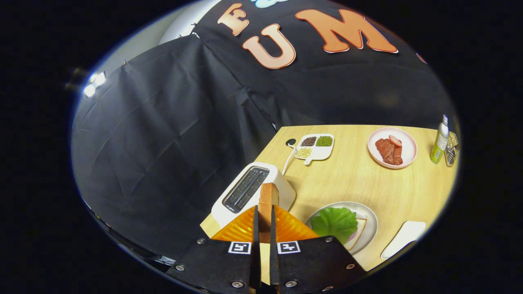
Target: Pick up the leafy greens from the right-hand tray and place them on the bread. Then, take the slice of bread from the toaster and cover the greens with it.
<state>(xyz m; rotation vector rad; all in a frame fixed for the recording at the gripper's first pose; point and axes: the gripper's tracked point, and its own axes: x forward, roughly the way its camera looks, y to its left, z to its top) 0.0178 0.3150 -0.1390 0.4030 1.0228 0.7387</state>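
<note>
The gripper (pixel 264 216) is pinching a slice of bread (pixel 268 204) edge-on between its two fingers, the jaws drawn in to a narrow gap with both fingers pressing on the slice's flat faces, and the slice is standing upright and poking out ahead of the fingertips. Taking the toaster (pixel 245 195) as the landmark, the held slice is sitting clear of it, just beside and in front of its right end, while the toaster's long slot is lying open on top. A white cord (pixel 288 157) is running from behind the toaster toward the far edge of the wooden table (pixel 351 179). To the right of the toaster and nearer the gripper, a round plate (pixel 363 216) is carrying another slice of bread (pixel 356 233) with the leafy greens (pixel 335 222) lying on top of it, covering most of that slice so that its right edge is showing. Further right of the toaster than the plate, a white tray (pixel 404 239) is lying flat near the table's edge. Beyond the toaster, toward the booth's wall, a white divided dish (pixel 315 152) is holding small heaps of beans in its compartments. Well to the right of the toaster and further back, a pink plate (pixel 408 143) is holding slices of meat (pixel 390 150), and beyond that plate a green bottle (pixel 440 141) is standing upright just beside a metal grater (pixel 451 150) at the table's far right corner.
</note>
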